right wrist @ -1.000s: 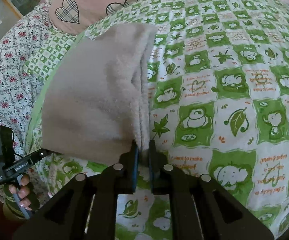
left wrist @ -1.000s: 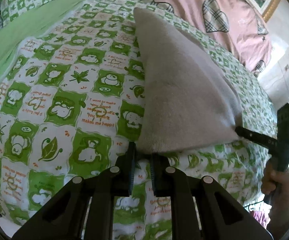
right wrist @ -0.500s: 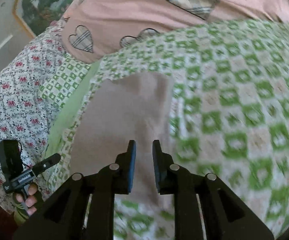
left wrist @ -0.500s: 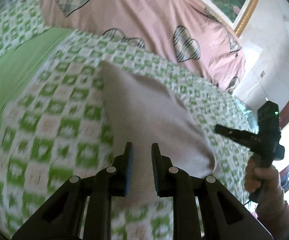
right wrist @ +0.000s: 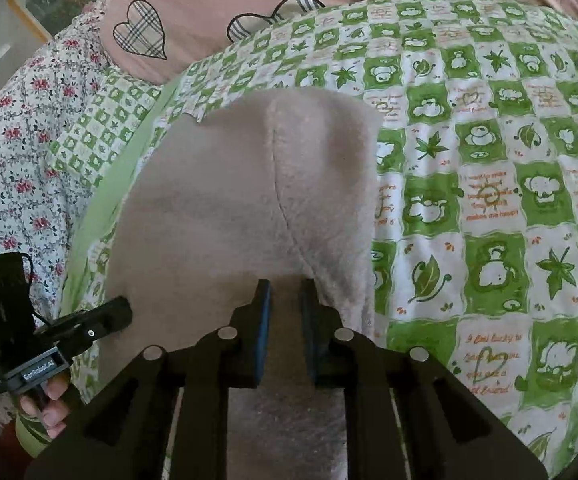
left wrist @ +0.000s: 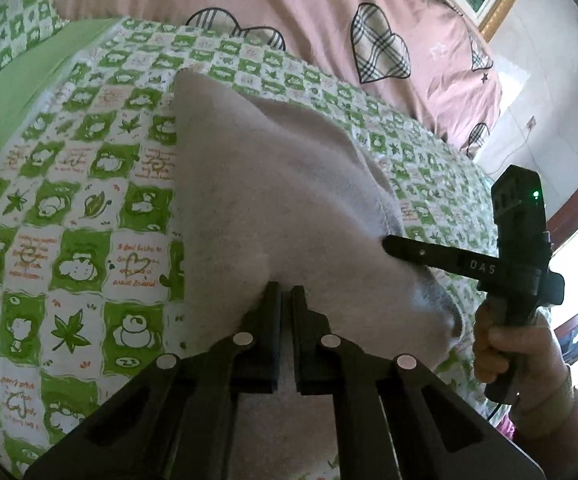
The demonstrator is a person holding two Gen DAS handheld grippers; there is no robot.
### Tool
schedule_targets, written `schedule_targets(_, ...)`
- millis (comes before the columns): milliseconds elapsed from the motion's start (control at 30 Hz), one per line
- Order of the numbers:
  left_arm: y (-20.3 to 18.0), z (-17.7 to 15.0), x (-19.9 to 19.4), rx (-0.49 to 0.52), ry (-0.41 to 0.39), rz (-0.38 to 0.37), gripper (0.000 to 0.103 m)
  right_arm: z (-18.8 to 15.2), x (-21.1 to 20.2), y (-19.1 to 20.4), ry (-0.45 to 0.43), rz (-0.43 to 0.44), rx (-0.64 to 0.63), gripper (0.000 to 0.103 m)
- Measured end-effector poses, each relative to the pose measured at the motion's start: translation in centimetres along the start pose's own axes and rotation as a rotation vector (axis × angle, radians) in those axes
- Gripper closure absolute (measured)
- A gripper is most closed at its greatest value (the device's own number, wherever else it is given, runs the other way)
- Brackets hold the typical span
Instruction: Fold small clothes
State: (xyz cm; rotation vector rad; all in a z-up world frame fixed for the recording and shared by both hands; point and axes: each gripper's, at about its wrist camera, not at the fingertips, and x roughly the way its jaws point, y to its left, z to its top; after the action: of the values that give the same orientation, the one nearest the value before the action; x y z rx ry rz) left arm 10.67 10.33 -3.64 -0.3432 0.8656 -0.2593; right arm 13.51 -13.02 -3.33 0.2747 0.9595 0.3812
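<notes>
On the green-checked bedspread (left wrist: 69, 216), the left gripper (left wrist: 285, 292) pinches the beige garment (left wrist: 273, 184) tight; the right gripper (right wrist: 286, 284) is closing with cloth between its jaws.

— Where does the garment (left wrist: 273, 200) lie?
— On the bedspread (left wrist: 69, 208), near the bed's side edge.
— And behind it?
— The quilt (left wrist: 289, 8), along the bed's far end.

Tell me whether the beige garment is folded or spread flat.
Folded: the beige garment shows doubled layered edges on its right side, lying on the green checked bedcover.
</notes>
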Motion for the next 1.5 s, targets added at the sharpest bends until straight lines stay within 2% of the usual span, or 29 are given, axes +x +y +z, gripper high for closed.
schedule_targets(233,-1.4,-2.8,-3.1,0.028,-0.021,-0.001,0.096,-2.3,-3.3,1.3,-0.042,-0.039,-0.036,0.084)
schedule_targets(333,-1.7,-4.4,-4.0,0.034,-0.003,-0.004,0.094,-4.2,-5.1,2.1,-0.051,-0.025,-0.066,0.084)
schedule_targets(400,-1.4,-5.4,-3.9,0.038,0.014,0.004,0.094,-5.7,-5.6,2.2,-0.037,-0.031,-0.085,0.083)
schedule_targets(467,-0.9,-6.3,-3.3,0.025,0.044,0.017,0.094,-7.1,-4.9,1.4,0.006,-0.095,-0.079,0.082)
schedule_targets(533,-0.4,-7.0,-2.5,0.001,0.069,0.014,0.094,-7.9,-4.3,0.2,0.024,-0.101,-0.05,0.083)
schedule_targets(733,-1.0,-7.6,-2.4,0.028,0.071,0.046,0.094,-8.3,-4.6,0.4,0.008,-0.124,-0.061,0.083)
schedule_targets(867,-1.1,-7.7,-2.7,0.017,0.066,0.055,0.093,-8.3,-5.0,0.4,0.002,-0.109,-0.038,0.083)
schedule_targets(1067,-2.0,-7.8,-4.1,0.036,0.052,0.08,0.08,-8.9,-6.3,1.0,-0.002,-0.117,-0.036,0.082)
schedule_targets(1200,-2.1,-7.9,-5.6,0.027,0.031,0.104,0.064,-9.1,-7.4,1.1,-0.02,-0.12,-0.029,0.073)
schedule_targets(1367,-2.1,-7.9,-6.9,0.042,0.002,0.186,0.051,-9.5,-8.9,1.5,-0.043,-0.113,-0.032,0.067)
schedule_targets(1433,-2.0,-8.0,-7.2,0.046,-0.003,0.227,0.037,-9.8,-9.4,1.9,-0.049,-0.116,-0.04,0.064)
schedule_targets(1500,-2.1,-8.3,-7.5,0.062,-0.016,0.292,0.033,-10.2,-9.7,2.5,-0.054,-0.129,-0.062,0.053)
